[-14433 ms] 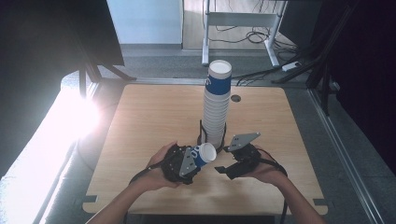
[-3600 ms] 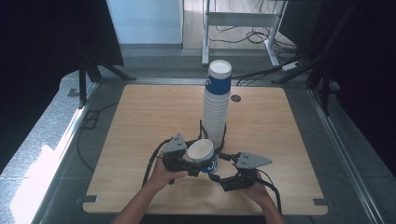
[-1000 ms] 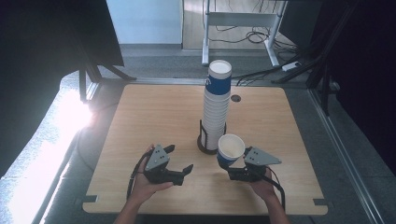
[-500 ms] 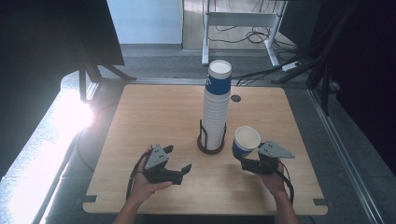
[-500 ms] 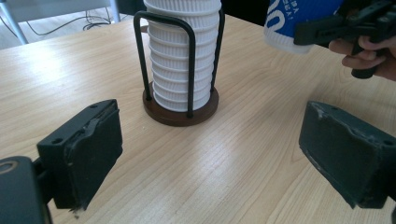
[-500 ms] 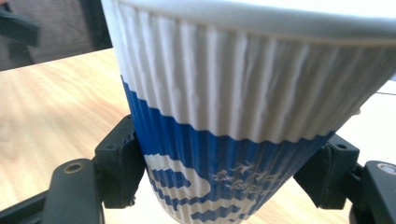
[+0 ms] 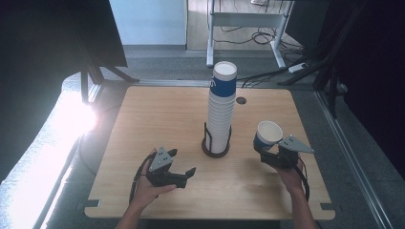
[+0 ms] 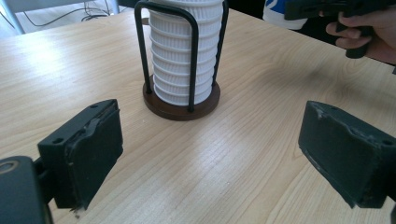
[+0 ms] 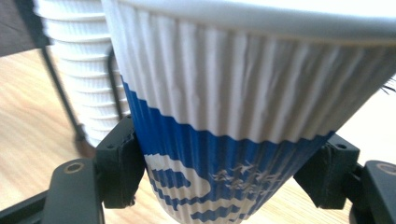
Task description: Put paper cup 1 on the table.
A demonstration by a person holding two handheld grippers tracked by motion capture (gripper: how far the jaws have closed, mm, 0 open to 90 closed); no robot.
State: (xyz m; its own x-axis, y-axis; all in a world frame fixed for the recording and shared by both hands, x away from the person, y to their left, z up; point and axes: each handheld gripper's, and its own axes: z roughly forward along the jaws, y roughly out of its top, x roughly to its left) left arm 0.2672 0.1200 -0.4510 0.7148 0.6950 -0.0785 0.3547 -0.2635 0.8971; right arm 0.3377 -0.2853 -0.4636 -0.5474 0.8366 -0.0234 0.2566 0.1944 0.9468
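Pale wood-grain tabletop (image 7: 157, 119) carries, near its middle, a tall stack of ribbed white paper cups (image 7: 221, 114) topped by a blue-banded one, standing upright inside a black wire holder with a round dark brown base (image 8: 181, 103). To the right of that stack, apart from it, a single ribbed paper cup, white above and blue below (image 7: 266, 135), is held mouth up and slightly tilted, above the wood, by the right gripper (image 7: 270, 156). In the right gripper view its two black jaws press against the blue lower part of the cup (image 9: 243, 116) from either side, with the stack (image 9: 77, 70) just behind to the left. The left gripper (image 7: 180, 172) sits low over the front left part of the tabletop, in the person's left hand (image 7: 145, 188); its jaws stand wide apart with nothing between them, and in the left gripper view they frame bare wood with the holder and stack (image 8: 182, 56) ahead. Farther off in that view, the right hand (image 8: 369, 35) shows at the upper right. A small dark round hole (image 7: 240, 100) lies in the tabletop behind the stack. Beyond the far edge are grey floor, a white metal frame (image 7: 248, 21) with cables under it, and dark panels at both sides; bright glare falls on the floor at the left.
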